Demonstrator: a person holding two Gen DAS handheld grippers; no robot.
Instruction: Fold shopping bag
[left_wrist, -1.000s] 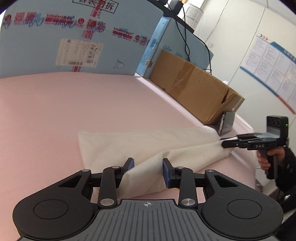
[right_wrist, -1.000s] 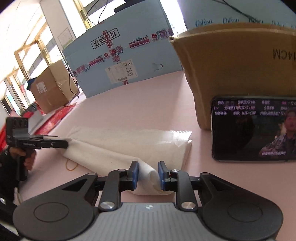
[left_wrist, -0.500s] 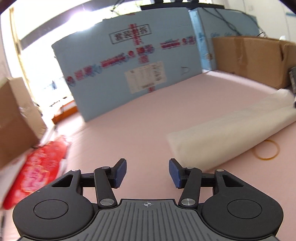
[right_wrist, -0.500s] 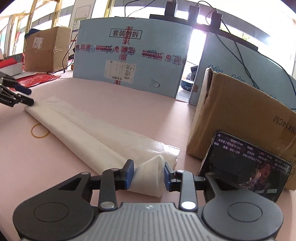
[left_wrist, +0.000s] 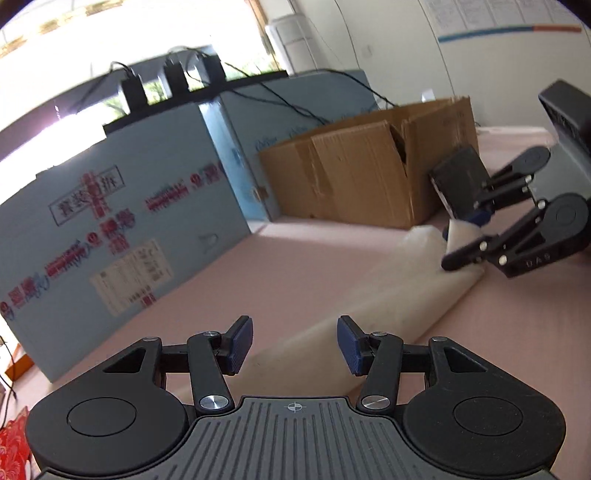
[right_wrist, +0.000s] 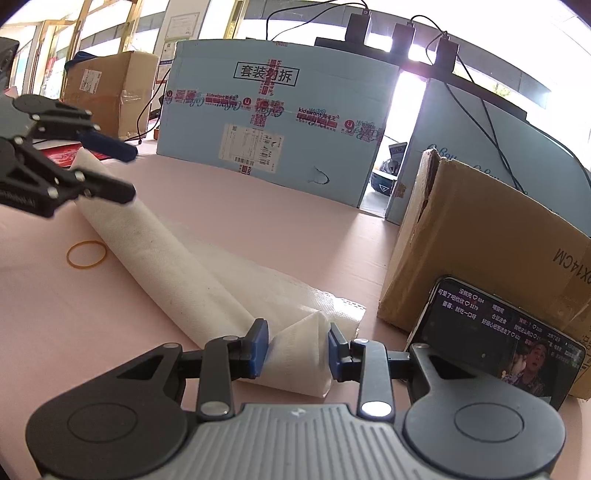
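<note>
The white fabric shopping bag (right_wrist: 177, 258) lies rolled into a long bundle on the pink table; it also shows in the left wrist view (left_wrist: 402, 295). My left gripper (left_wrist: 294, 343) is open around the bag's near end, pads apart from the cloth; it also shows in the right wrist view (right_wrist: 107, 170). My right gripper (right_wrist: 297, 347) is open around the bag's other end, the cloth sitting between the pads; it shows in the left wrist view (left_wrist: 463, 236).
A yellow rubber band (right_wrist: 86, 254) lies on the table beside the bag. A brown cardboard box (right_wrist: 491, 258) with a phone (right_wrist: 495, 339) leaning on it stands at the right. Blue cartons (right_wrist: 273, 122) line the back edge.
My left gripper let go, swung away, then came back over the bag's end, still open. My right gripper opened wider around its end of the bag.
</note>
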